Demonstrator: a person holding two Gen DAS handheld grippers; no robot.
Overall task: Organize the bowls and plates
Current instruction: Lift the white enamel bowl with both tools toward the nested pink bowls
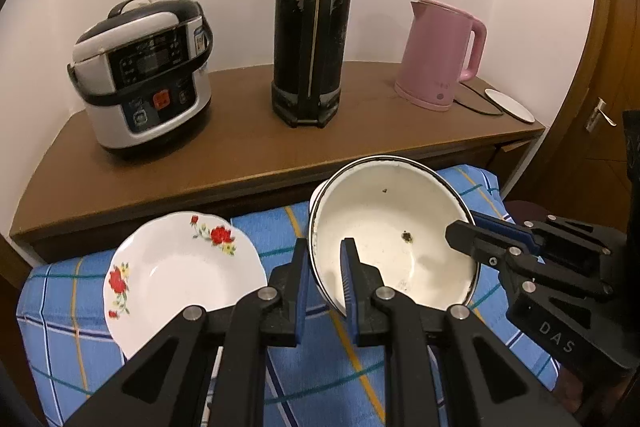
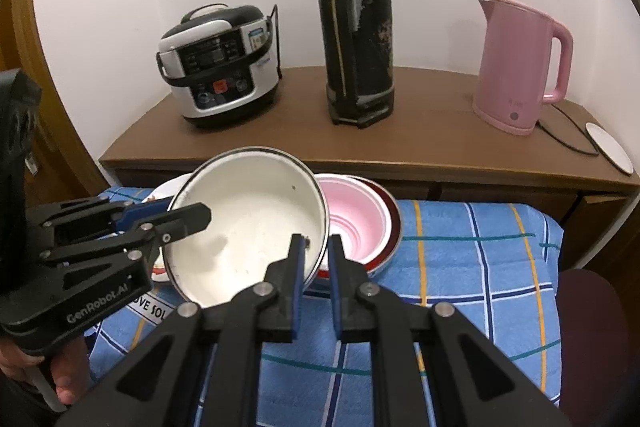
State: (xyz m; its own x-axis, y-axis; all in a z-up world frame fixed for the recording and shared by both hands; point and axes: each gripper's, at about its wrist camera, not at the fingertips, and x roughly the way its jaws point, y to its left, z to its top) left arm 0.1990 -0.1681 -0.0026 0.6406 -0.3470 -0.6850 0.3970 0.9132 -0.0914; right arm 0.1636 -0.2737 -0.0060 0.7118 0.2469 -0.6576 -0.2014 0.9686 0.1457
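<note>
Together, both grippers clamped the white enamel bowl [image 1: 394, 227]: left gripper [image 1: 325, 259] at seven o'clock, right gripper [image 2: 316, 251] at four. It was tilted, seemingly over the pink bowl [image 2: 356, 215].

A rice cooker [image 1: 144, 75], black thermos [image 1: 314, 23] and pink kettle [image 1: 442, 55] stand on the wooden sideboard [image 1: 240, 147].

You've got soft, even indoor light here — the wall glows pinkish-white, shadows stay faint. Fisheye bends the counter [image 1: 248, 163] edge and blacks out your corners. Slight softness all over — mild glare inside the enamel bowl [image 2: 256, 211].
</note>
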